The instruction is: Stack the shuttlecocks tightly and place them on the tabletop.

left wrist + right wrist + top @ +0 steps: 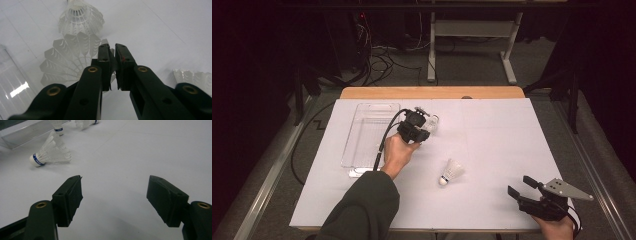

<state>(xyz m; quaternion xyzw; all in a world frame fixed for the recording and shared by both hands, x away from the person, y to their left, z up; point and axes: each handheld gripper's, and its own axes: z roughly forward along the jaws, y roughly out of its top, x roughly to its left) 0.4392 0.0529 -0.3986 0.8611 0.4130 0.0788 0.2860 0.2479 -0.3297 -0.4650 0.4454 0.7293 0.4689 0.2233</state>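
Note:
In the high view my left gripper is held at the table's middle left, its tips against white shuttlecocks beside a clear tray. The left gripper view shows its jaws a narrow slit apart, with a feather edge of the nearest shuttlecock in the slit and no pad visibly pressing on it. A second shuttlecock stands just beyond. Another shuttlecock with a blue-banded cork lies on its side mid-table. My right gripper rests open and empty at the front right.
The clear plastic tray lies at the table's left, next to my left hand. Feathers of one more shuttlecock show at the right of the left gripper view. A white sheet covers the table; cables lie on the floor behind.

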